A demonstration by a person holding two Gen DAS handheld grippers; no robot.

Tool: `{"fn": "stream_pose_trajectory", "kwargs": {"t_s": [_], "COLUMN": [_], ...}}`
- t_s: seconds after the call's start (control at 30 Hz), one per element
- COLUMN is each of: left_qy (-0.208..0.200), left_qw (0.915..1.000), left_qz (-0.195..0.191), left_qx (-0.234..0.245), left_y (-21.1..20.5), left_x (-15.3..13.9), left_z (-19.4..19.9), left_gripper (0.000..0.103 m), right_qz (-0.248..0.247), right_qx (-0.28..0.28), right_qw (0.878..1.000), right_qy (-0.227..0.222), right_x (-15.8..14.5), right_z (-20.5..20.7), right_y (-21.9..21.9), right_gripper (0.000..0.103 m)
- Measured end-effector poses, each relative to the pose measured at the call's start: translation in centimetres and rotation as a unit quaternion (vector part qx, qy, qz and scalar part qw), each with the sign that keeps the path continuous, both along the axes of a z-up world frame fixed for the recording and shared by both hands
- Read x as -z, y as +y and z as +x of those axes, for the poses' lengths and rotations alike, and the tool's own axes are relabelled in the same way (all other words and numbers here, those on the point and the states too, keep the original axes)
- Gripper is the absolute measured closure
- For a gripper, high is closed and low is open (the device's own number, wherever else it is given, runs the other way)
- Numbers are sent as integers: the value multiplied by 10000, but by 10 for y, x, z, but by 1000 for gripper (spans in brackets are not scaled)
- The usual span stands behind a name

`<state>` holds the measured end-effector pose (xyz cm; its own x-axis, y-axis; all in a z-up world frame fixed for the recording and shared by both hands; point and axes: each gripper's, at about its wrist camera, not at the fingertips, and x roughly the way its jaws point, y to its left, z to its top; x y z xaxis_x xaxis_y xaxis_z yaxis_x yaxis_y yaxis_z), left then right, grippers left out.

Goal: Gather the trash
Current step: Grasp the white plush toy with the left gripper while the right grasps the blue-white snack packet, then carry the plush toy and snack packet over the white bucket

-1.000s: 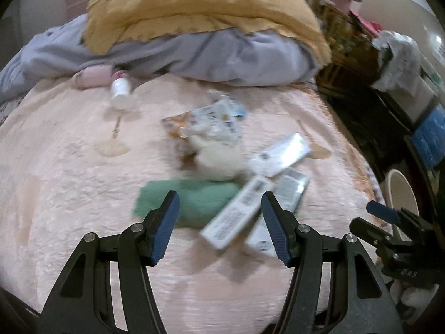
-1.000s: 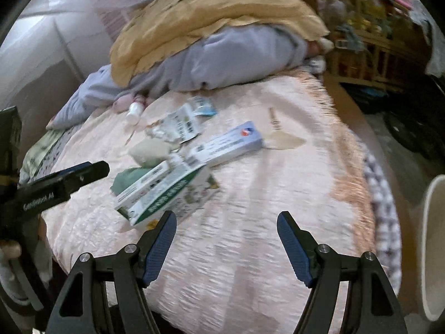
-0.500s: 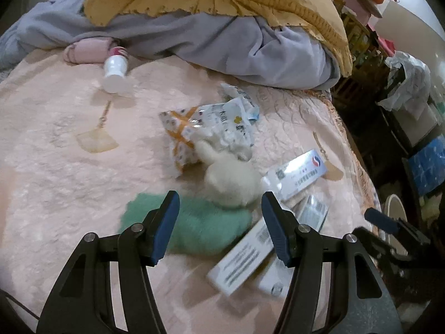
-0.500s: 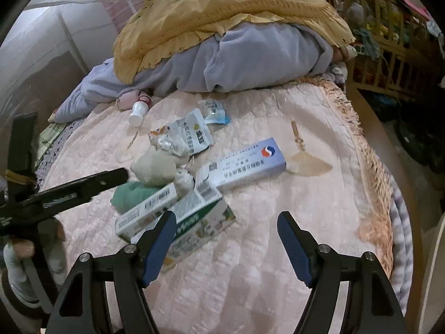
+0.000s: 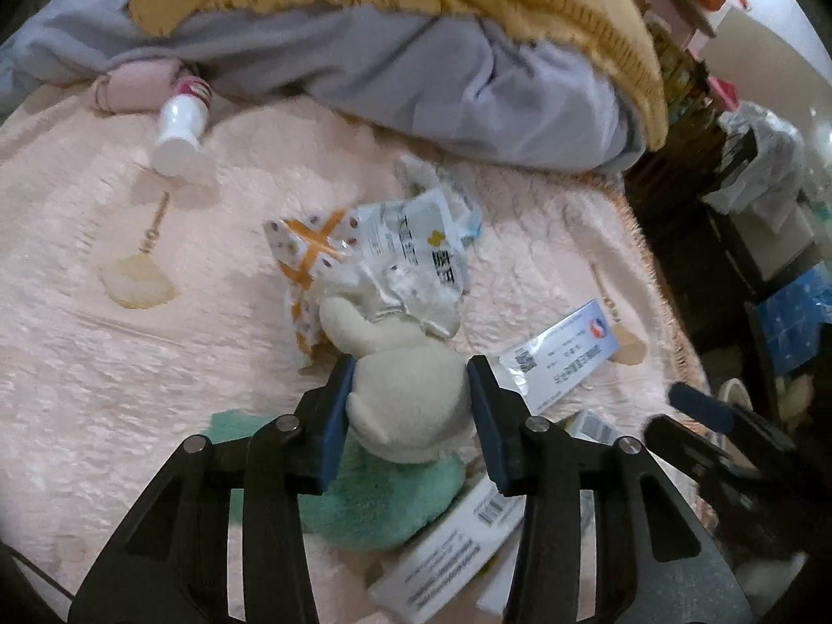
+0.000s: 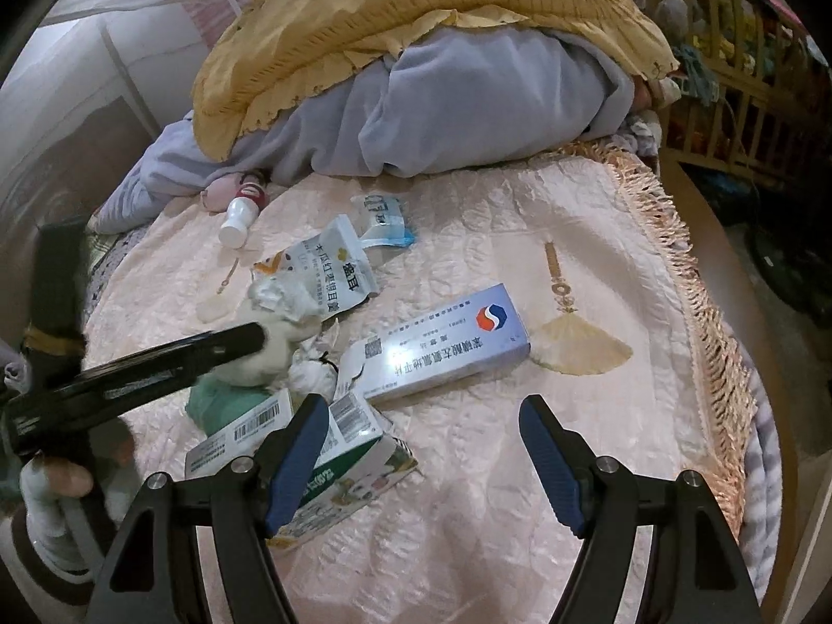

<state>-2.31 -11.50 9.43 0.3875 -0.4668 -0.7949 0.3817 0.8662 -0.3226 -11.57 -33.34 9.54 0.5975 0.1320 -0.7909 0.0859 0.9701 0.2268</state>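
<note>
Trash lies in a heap on the pink bedspread (image 6: 520, 494): snack wrappers (image 5: 411, 255) (image 6: 333, 270), a blue-white medicine box (image 5: 561, 359) (image 6: 442, 343), a white barcoded box (image 5: 452, 541), a green-white carton (image 6: 338, 468) and crumpled tissue (image 6: 312, 369). A cream fluffy cloth (image 5: 411, 405) rests on a green cloth (image 5: 385, 499) (image 6: 218, 400). My left gripper (image 5: 411, 395) (image 6: 249, 340) straddles the cream cloth. Its jaws are closing and both pads touch it. My right gripper (image 6: 424, 416) stands open over bare bedspread just below the blue-white box, its left finger over the carton.
A white bottle (image 5: 179, 125) (image 6: 239, 218) lies by a pink cloth at the back. Piled grey and yellow bedding (image 5: 416, 52) fills the far side. The fringed bed edge (image 6: 702, 312) drops off at the right, with a wooden crib (image 6: 728, 52) beyond.
My left gripper has moved forward and down onto the cream cloth, and its jaws have narrowed around it. My right gripper has come closer to the boxes, still open.
</note>
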Motion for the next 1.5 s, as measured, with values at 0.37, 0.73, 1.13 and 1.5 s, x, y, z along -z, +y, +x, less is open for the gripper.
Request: {"fn": "stream_pose_trajectory", "kwargs": {"t_s": [0.37, 0.73, 1.13, 1.5], "left_qy": [-497, -512, -563, -688], "left_qw": [9975, 9979, 9980, 9961], "left_qz": [-172, -181, -195, -370], "left_qx": [-467, -360, -186, 404], "left_y": [66, 62, 49, 9], "left_x": [-43, -40, -40, -56], "left_z": [5, 6, 0, -54], "left_gripper": [62, 62, 62, 62], "right_qz": [-121, -391, -442, -555], "right_qx": [-416, -700, -750, -461], "right_qw": [9991, 9964, 9961, 9966], "right_qy": [29, 259, 110, -388], "right_x": [-2, 12, 15, -28], "right_z": [61, 183, 173, 12], "right_y": [22, 34, 23, 8], "right_gripper": [30, 45, 74, 74]}}
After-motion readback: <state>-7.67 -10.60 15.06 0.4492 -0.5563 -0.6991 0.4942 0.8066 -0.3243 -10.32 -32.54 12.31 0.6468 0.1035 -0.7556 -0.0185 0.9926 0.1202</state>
